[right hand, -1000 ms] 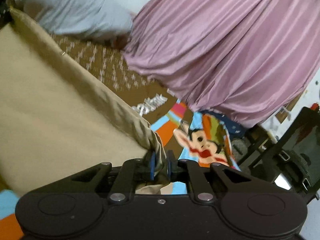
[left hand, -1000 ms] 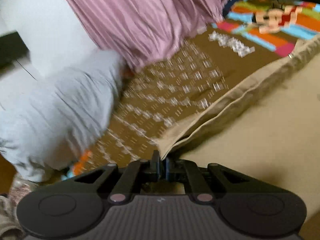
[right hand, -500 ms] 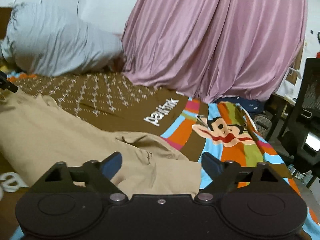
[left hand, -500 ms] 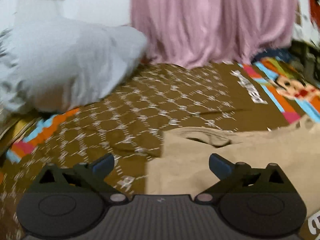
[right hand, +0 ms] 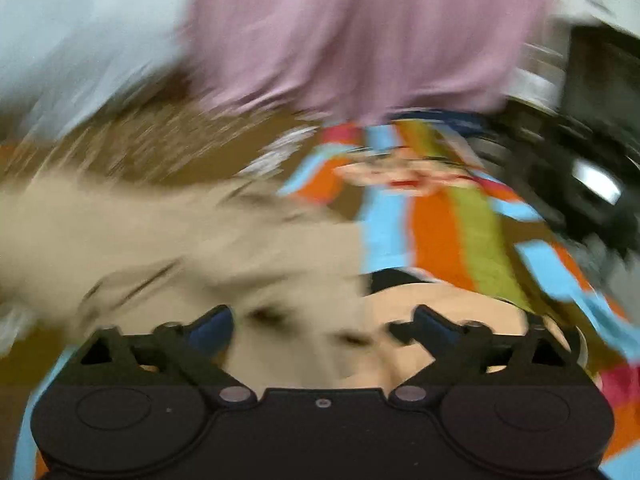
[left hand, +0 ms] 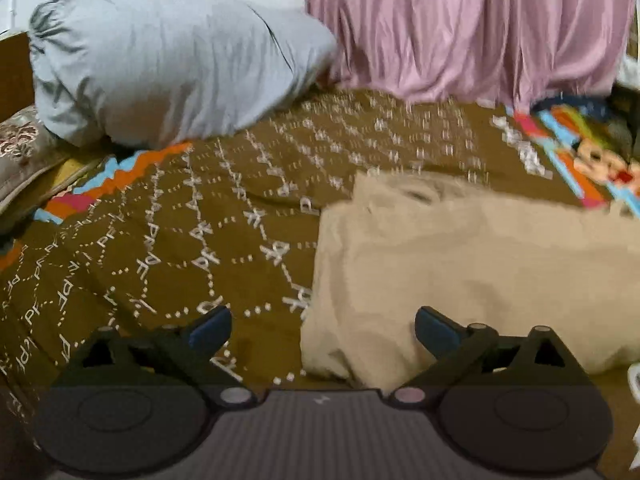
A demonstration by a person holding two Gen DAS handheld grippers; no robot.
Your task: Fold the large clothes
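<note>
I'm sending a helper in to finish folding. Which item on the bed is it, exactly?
Find the pink curtain behind the bed, then the brown patterned bedspread below it. The tan garment lies there, right of the grey pillow: the only plain beige cloth.

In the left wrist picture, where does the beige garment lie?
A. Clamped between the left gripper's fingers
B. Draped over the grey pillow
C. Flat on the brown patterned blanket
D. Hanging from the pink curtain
C: the beige garment lies spread on the brown patterned blanket, and the left gripper stands open above its near edge, clamping nothing.
</note>
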